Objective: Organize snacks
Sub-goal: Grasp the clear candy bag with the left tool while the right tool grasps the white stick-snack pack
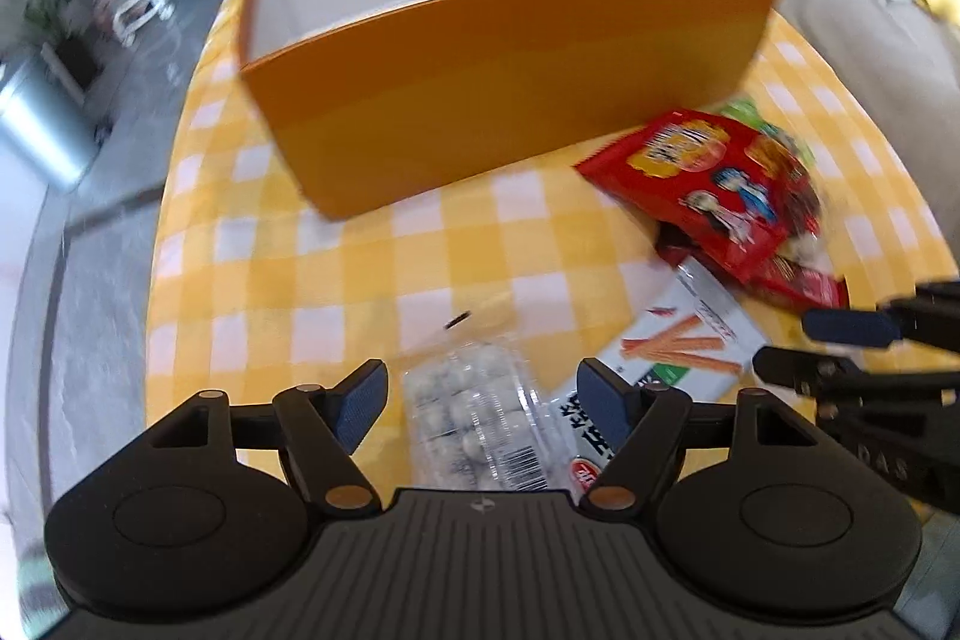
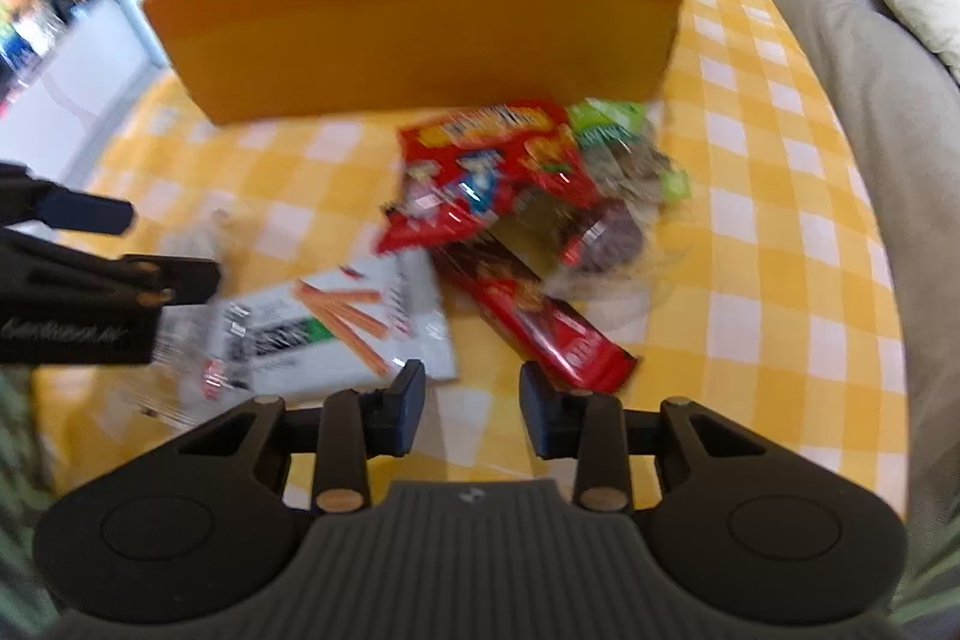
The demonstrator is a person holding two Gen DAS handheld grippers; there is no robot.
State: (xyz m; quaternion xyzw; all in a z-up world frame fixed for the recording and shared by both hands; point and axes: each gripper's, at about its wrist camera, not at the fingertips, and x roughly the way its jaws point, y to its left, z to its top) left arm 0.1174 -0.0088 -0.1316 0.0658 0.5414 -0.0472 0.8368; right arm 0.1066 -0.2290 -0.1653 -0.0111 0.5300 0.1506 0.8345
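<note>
- The left gripper is pitched steeply down over the yellow checked tablecloth, its jaws held wide with nothing gripped, above a clear pack of round sweets.
- The right gripper is likewise tilted down, jaws narrow and empty.
- In front of the orange box, a red snack bar lies with its long axis diagonal, near end toward the right gripper.
- A white stick-snack packet lies left of that bar.

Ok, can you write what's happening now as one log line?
left gripper: open over clear candy pack | right gripper: open, holding nothing | orange box: behind snack pile | red bag: on table
</note>
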